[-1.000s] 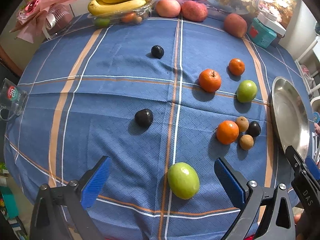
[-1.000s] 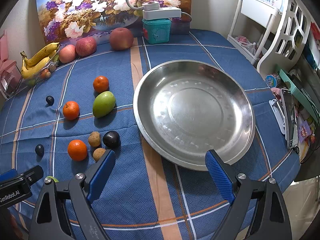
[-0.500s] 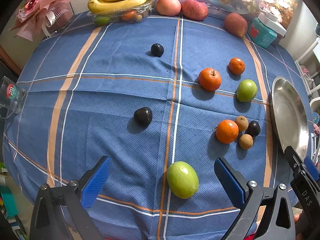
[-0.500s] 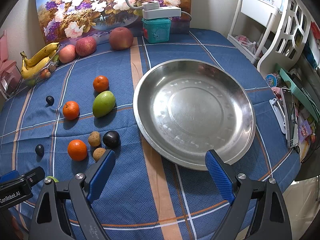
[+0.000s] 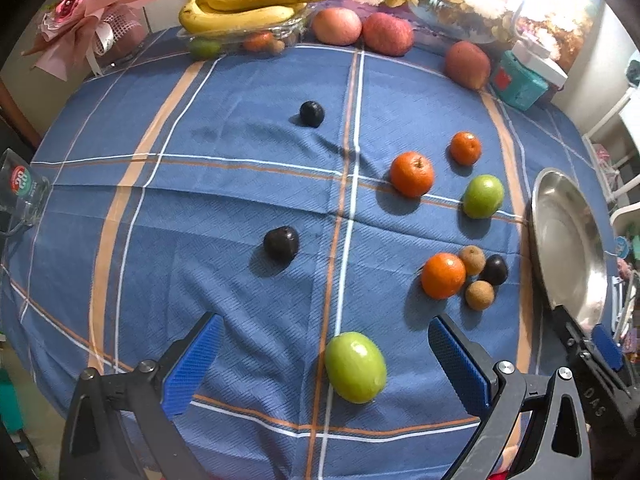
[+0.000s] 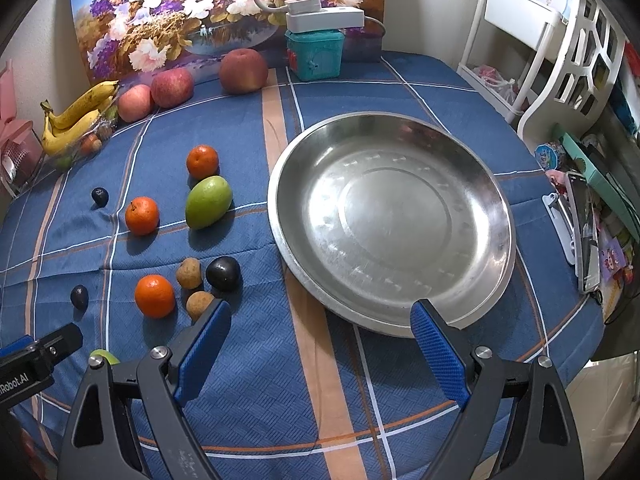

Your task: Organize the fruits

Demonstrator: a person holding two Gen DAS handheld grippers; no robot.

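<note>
The left hand-held gripper (image 5: 324,364) gapes wide, empty, straddling a green fruit (image 5: 355,366) on the bench (image 5: 224,184); the right hand-held gripper (image 6: 320,344) gapes empty before the pan (image 6: 505,216). Closing off-centre could roll the fruit off the near edge.

I see a blue plaid tablecloth (image 6: 248,380) carrying a steel pan (image 6: 496,200), oranges (image 5: 411,173), green fruits (image 5: 355,367), plums (image 5: 281,243), apples (image 6: 243,70) and bananas (image 5: 248,8).
</note>
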